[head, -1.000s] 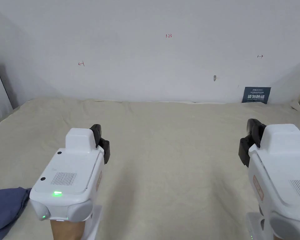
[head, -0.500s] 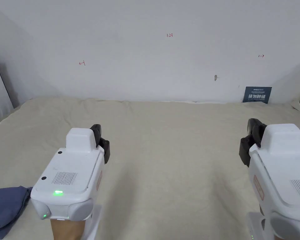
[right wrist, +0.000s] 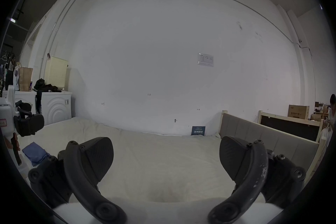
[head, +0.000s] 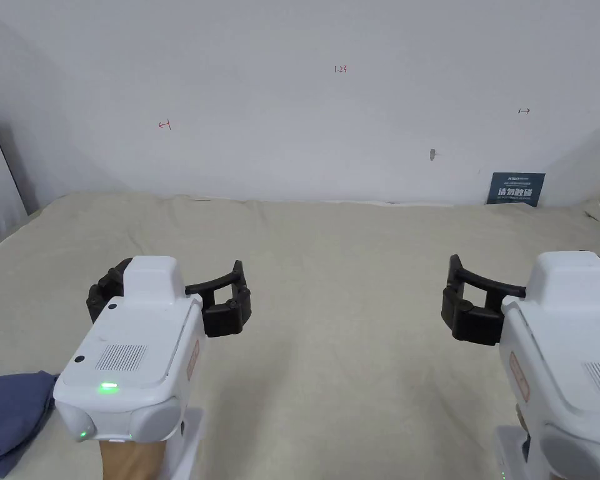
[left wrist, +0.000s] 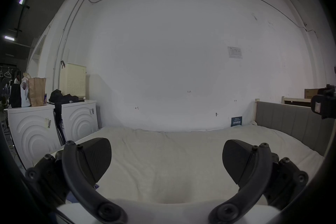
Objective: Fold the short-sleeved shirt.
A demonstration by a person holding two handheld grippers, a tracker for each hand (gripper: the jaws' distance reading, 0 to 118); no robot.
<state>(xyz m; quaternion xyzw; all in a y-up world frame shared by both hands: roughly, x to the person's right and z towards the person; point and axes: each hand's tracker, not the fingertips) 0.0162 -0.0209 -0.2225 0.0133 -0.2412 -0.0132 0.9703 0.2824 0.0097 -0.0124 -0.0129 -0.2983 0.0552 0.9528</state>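
A crumpled blue shirt (head: 8,419) lies on the cream bed sheet (head: 342,350) at the near left corner, behind and left of my left gripper (head: 167,292). It also shows in the right gripper view as a blue heap (right wrist: 34,153). The left gripper hovers over the sheet with its jaws spread wide and nothing between them (left wrist: 166,155). My right gripper (head: 536,294) is level with it on the right side of the bed, open and empty too (right wrist: 166,153). Neither gripper touches the shirt.
The bed runs back to a white wall (head: 330,125) with a small dark blue sign (head: 515,189) at its foot. A grey padded headboard (right wrist: 263,135) bounds the right side. White washing machines (left wrist: 34,129) with bags and dark clothes on top stand left of the bed.
Both grippers have gone from shut to open, jaws now spread wide. The hands stay in nearly the same place and the blue shirt has not moved.
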